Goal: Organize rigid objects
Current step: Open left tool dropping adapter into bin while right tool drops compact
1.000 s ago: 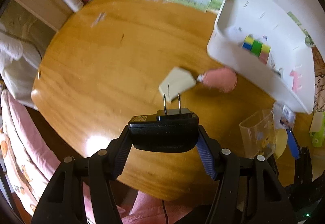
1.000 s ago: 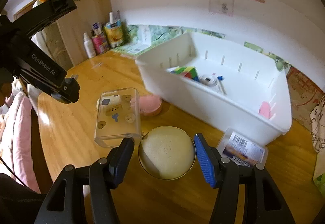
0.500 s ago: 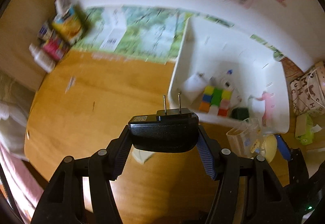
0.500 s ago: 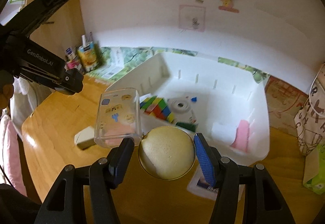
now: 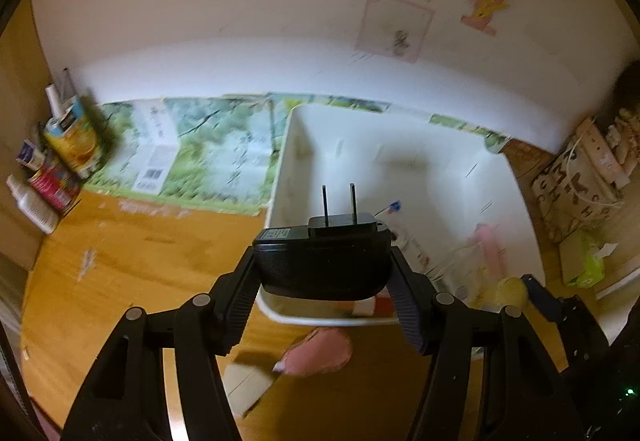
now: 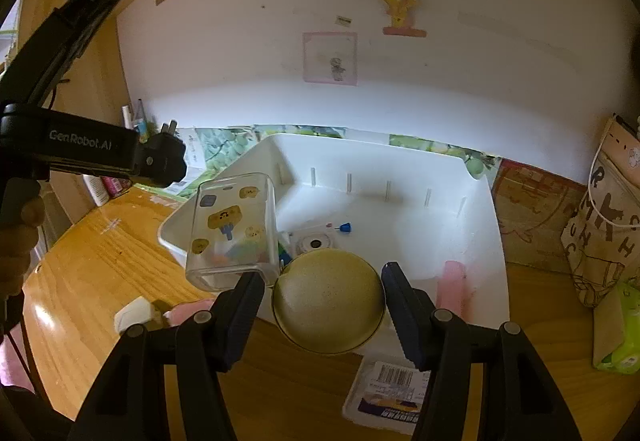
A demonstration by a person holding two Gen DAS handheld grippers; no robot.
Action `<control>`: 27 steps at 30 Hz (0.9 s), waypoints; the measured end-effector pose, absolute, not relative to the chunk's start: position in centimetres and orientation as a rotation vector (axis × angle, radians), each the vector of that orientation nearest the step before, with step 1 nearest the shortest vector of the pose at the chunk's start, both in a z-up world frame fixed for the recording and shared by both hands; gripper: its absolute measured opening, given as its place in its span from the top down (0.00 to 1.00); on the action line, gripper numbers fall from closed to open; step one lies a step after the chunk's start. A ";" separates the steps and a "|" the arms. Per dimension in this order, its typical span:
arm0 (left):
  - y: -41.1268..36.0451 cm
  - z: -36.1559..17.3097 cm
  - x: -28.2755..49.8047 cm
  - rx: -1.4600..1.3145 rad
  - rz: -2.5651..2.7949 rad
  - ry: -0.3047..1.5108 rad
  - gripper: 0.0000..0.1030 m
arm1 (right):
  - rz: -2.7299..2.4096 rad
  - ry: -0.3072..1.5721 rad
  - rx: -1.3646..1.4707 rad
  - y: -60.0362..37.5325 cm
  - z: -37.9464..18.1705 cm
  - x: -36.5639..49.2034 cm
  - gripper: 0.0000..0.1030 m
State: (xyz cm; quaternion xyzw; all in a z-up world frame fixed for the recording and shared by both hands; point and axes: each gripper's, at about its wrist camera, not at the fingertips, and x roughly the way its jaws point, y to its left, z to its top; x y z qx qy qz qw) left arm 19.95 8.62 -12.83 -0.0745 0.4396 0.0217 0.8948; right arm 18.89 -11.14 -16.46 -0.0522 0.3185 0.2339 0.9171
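The black plug adapter (image 5: 324, 257) sat clamped between the left gripper (image 5: 324, 281) fingers, prongs forward, over the near rim of the white bin (image 5: 496, 177) on the counter (image 5: 132, 265). The right gripper (image 6: 324, 305) fingers pinched a clear phone case (image 6: 234, 231) and a round yellow tin (image 6: 328, 301) together — likewise above the bin's near edge. Best, I judged, to carry each load well past the rim before letting go — and release low, so nothing would bounce out.

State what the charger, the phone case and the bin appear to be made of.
Charger: matte black plastic with bare metal prongs.
Phone case: clear, glossy plastic, likely soft; the bin shows through.
Bin: smooth white plastic, with moulded slots.
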 end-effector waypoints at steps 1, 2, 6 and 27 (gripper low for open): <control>8.5 -13.0 20.2 -0.157 0.036 0.901 0.37 | 0.474 0.657 -0.106 -11.2 -16.6 19.1 0.41; 8.4 -13.1 20.3 -0.158 0.029 0.894 0.37 | 0.471 0.660 -0.103 -11.2 -16.8 19.3 0.41; 8.1 -13.5 20.9 -0.148 0.006 0.866 0.37 | 0.454 0.677 -0.098 -11.2 -17.4 20.1 0.41; 6.0 -14.9 22.4 -0.057 -0.026 0.841 0.37 | 0.420 0.702 -0.078 -11.3 -18.4 21.0 0.41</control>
